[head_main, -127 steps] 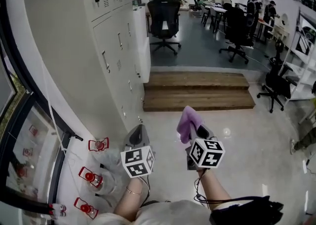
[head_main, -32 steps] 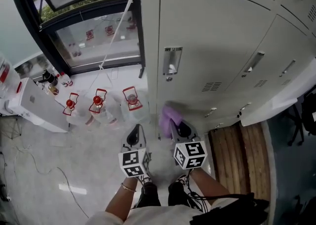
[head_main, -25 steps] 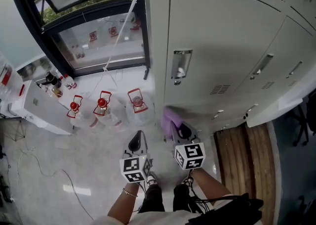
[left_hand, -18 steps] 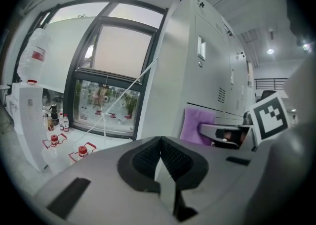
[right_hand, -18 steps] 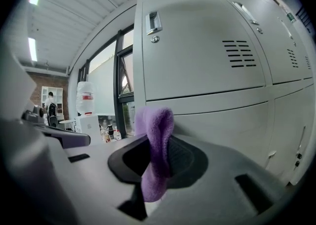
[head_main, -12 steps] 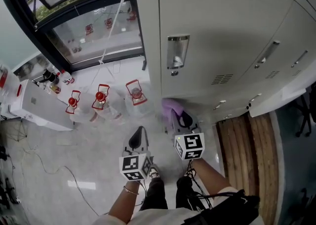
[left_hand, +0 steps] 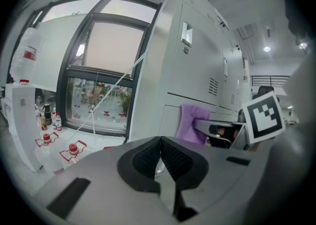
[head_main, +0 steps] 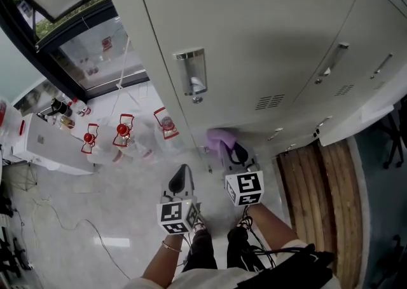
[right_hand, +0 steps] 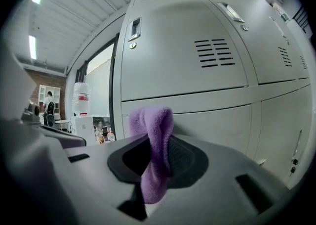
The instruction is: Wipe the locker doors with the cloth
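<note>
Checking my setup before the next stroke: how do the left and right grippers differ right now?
The left gripper has its jaws shut together on nothing; the right gripper is shut on the purple cloth. In the head view the right gripper is held forward, cloth close to the locker door, though contact cannot be told; the left gripper sits farther back from it. Both carry a marker cube.
</note>
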The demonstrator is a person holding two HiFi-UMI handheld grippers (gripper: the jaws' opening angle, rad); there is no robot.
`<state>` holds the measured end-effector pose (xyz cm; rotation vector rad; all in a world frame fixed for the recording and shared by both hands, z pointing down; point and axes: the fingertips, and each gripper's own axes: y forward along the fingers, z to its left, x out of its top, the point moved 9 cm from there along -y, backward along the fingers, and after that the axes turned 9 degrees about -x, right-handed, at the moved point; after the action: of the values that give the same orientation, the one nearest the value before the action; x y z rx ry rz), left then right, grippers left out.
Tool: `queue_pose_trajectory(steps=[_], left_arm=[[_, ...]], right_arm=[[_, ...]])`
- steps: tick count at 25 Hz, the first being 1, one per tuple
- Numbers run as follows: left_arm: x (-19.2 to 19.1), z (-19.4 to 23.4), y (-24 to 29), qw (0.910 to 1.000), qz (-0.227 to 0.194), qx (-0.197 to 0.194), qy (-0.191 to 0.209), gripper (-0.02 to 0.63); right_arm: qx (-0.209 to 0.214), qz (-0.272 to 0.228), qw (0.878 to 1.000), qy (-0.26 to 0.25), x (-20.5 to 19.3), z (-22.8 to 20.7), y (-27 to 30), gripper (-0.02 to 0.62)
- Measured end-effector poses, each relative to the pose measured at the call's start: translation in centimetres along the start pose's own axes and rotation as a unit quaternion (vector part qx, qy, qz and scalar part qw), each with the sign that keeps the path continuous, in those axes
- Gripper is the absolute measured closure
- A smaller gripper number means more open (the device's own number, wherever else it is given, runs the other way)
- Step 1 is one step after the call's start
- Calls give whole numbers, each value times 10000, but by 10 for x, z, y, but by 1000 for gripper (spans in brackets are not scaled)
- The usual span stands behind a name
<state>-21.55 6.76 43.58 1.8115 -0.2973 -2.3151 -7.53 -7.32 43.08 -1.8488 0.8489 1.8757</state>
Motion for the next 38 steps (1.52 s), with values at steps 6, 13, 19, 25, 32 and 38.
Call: queue_pose_trajectory(steps=[6, 13, 19, 25, 32, 38], left_arm=[[-6, -19, 22, 10000, -45, -75, 40, 598], [-10, -51, 45, 9997, 6, -229, 53, 598], [-14, -81, 63, 9991, 59, -406, 126, 600], [-20, -107, 78, 9984, 152, -524, 115, 598], [-24, -137, 97, 9973, 208, -683, 141, 598], [-29, -153, 106, 9968, 266, -737, 148, 598]], right_arm=[[-98, -4, 9999, 44, -4, -30, -2, 532], [-362, -7, 9993, 85, -7, -76, -11, 532], [-528, -79, 9985, 75, -6, -114, -17, 531], [-730, -137, 9970, 192, -7, -147, -25, 531], [-1023, -166, 9942, 285, -5, -192, -32, 531], [-1151, -205, 9928, 247, -3, -222, -35, 528]])
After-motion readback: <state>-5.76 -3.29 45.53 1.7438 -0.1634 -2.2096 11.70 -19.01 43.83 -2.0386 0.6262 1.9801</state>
